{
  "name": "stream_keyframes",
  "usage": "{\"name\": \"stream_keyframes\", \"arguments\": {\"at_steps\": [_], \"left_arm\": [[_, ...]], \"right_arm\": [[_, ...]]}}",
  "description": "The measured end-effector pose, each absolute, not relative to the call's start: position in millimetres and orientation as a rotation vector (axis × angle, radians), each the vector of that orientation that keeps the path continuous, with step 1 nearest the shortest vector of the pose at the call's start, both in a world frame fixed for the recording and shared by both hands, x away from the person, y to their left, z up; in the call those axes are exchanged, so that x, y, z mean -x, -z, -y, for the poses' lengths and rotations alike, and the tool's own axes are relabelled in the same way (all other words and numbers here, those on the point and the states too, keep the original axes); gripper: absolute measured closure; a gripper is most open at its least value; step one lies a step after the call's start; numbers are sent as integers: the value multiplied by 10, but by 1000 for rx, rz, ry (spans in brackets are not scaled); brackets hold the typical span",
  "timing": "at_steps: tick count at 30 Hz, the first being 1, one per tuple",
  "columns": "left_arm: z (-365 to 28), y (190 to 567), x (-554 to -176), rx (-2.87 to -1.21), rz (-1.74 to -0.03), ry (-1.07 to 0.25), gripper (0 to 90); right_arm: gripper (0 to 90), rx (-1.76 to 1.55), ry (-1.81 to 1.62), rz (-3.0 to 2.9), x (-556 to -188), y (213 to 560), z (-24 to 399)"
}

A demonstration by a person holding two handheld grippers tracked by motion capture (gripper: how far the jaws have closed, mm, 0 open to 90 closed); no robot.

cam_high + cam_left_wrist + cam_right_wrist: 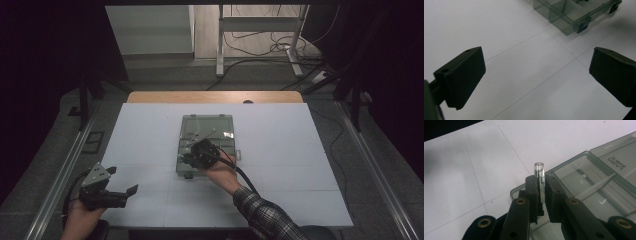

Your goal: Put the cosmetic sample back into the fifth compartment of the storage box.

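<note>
1. Dark surroundings frame a white table [150, 145]; near its middle lies a clear compartment box [220, 125] with its lid folded open to the far side.
2. Work from that box outward: it looks light and slippery, so any knock on its walls could slide it. Keep the lowering move straight down over an empty compartment.
3. Right gripper [541, 195] hovers over the box's near left corner, its jaws closed tight on a small clear tube [539, 173], which stands upright between the pads with its top poking above them.
4. Grip sits low on the tube, so tilt it gently; a fast turn might let glassy plastic slip.
5. Left gripper [122, 182] waits at the near left of the table, well apart from the box, jaws wide and holding nothing. It could steady the box's near edge [574, 26] if needed.
6. Release only once the tube rests on the compartment floor.
</note>
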State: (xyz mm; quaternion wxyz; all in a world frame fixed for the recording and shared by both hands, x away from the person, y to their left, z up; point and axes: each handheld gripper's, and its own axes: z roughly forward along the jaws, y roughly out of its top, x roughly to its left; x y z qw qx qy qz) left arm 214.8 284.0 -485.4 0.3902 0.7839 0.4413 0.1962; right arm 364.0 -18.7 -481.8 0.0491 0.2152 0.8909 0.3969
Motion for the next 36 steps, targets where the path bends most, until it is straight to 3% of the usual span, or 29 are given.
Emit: {"name": "stream_keyframes", "arguments": {"at_steps": [6,26,36], "left_arm": [[-2839,4853,-2147,-1993,-1120,-499,11],[-2860,4852,-2133,-1979,-1122,-493,11],[-2863,4852,-2138,-1972,-1122,-488,11]], "right_arm": [[794,-653,-1170,-2720,-3652,4888,145],[573,-662,-1135,-2778,-3632,4879,166],[529,-695,-1162,-2763,-3634,4837,229]]}}
